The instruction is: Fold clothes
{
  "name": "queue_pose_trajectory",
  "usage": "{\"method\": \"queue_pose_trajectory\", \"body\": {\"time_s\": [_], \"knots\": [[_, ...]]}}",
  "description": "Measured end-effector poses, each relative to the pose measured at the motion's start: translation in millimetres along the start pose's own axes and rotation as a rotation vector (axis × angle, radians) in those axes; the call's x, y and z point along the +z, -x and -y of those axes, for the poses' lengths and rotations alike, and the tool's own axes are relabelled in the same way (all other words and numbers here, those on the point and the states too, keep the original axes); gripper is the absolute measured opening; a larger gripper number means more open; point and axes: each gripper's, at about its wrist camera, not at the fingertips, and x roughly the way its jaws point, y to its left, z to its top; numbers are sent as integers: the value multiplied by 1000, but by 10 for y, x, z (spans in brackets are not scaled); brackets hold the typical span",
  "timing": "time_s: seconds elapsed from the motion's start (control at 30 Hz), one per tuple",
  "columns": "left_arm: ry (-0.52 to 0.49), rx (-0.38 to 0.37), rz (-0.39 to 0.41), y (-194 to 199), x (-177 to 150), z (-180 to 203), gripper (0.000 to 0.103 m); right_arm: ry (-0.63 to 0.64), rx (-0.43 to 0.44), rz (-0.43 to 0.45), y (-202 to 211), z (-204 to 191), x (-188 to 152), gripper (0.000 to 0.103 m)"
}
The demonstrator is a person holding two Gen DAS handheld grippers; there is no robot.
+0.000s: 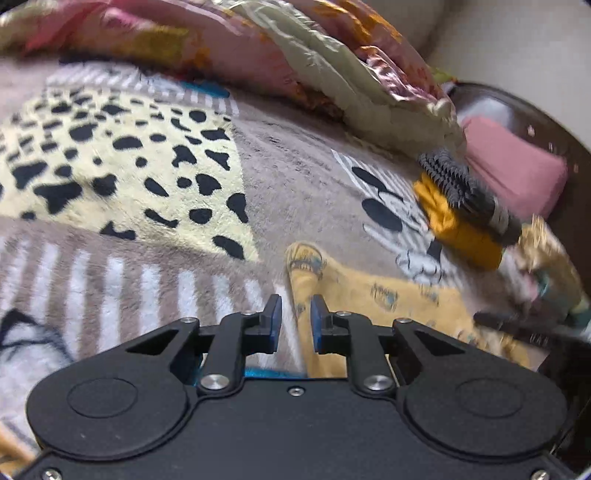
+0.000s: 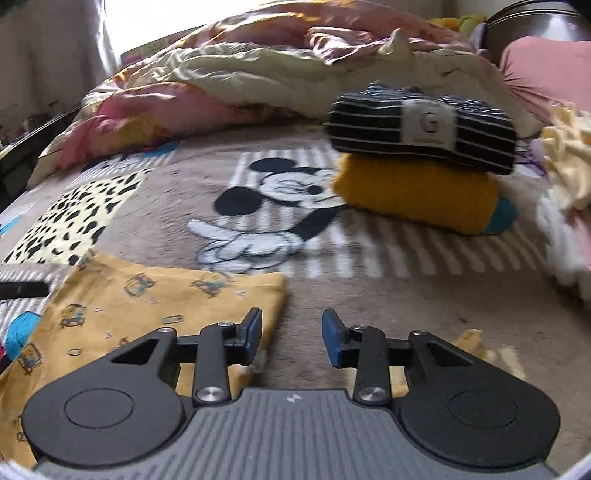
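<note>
Left to right across the bed: at the left side of its grey plush blanket (image 2: 369, 295) sits a pale yellow patch with black spots (image 2: 74, 218), and past it, along the far edge, a crumpled pink and cream satin quilt (image 2: 221, 74) is heaped up.

The left gripper (image 1: 295, 321) hovers low over the near part of the bed, blue-padded fingers (image 1: 274, 325) a narrow gap apart. The edge of the yellow cotton garment printed with little cars (image 1: 388, 295) runs right under that gap, but whether the pads pinch it I cannot tell.

That yellow garment lies spread flat near the front edge of the bed, just below the black-and-white cartoon mouse print (image 2: 273, 206) at the blanket's middle.

The right gripper (image 2: 291, 338) is beside the garment's right edge, fingers (image 2: 332, 343) parted with only bare blanket between them, gripping nothing.

Further right, toward the far right corner, a folded mustard knit (image 2: 417, 195) carries a folded dark pinstriped garment with a white "G" label (image 2: 424, 125) on top. A pink pillow (image 2: 546, 74) rests against the dark headboard (image 2: 535, 18).
</note>
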Motion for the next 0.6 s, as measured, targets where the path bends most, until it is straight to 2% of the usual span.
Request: {"method": "queue_pose_trajectory", "body": {"time_s": [0.13,0.17,0.2,0.23,0.27,0.33,0.4,0.43,0.47,0.5,0.53,0.6], "knots": [[91,-37,-26,-203,133,-115,14,-182,107,-17,-168,175,64,37],[85,-38,-20,-201,135,-92,14,-220,132,-27,-226,216,72,37],[76,-38,-14,-194,135,-66,14,-250,163,-44,-293,247,73,32],[67,-39,-8,-187,134,-40,11,-275,192,-60,-349,270,74,20],[58,-40,-2,-181,134,-14,2,-282,207,-69,-369,270,77,4],[41,-41,10,-168,134,38,1,-244,197,-44,-263,226,113,4],[-109,24,104,50,125,341,2,-182,181,23,-55,173,150,4],[-198,59,89,-12,102,498,2,-153,165,37,-3,151,163,4],[-287,94,70,-86,77,655,9,-129,133,9,-59,135,162,4],[-321,86,12,-201,68,688,32,-105,101,-19,-114,120,161,5],[-308,78,-3,-254,64,664,37,-81,70,-46,-170,105,160,6],[-152,33,46,-178,127,425,34,-75,34,-85,-255,138,136,7]]}}
